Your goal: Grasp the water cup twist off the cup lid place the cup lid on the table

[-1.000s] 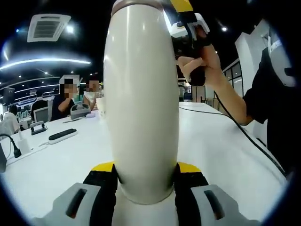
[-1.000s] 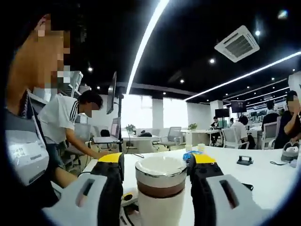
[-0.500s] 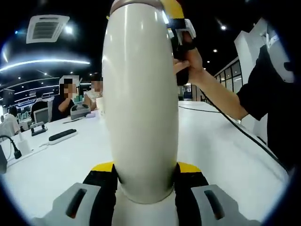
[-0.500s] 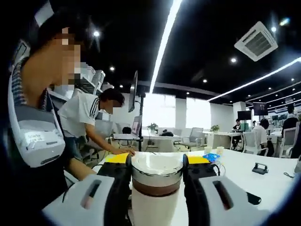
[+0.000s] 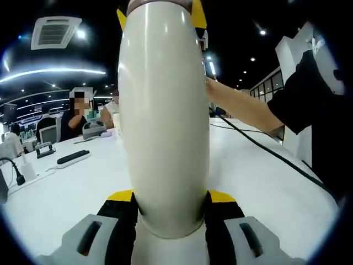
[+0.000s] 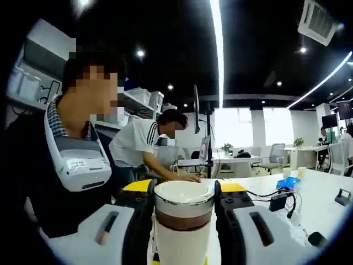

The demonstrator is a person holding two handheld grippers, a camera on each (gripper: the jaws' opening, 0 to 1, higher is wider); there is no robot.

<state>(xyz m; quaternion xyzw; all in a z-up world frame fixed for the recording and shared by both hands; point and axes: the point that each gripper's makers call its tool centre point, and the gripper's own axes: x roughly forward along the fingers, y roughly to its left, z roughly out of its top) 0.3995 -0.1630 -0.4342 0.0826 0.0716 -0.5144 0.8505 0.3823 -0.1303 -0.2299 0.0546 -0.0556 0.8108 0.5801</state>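
Note:
A tall cream water cup stands upright between the yellow-tipped jaws of my left gripper, which is shut on its lower body. At the cup's top, the yellow tips of my right gripper straddle the brown band. In the right gripper view the cup lid, white on top with a chrome rim and a brown band, sits squeezed between the jaws of my right gripper. The cream cup body continues below it. Whether the lid is loose from the cup is hidden.
The white table spreads all around, with a black power strip at the left and a black cable at the right. The person's arm reaches in behind the cup. Other people sit or lean at nearby desks.
My right gripper has swung around the cup top, its hand passing behind the cup in the left gripper view; the room has slid sideways in the right gripper view. Left gripper and cup stay still.

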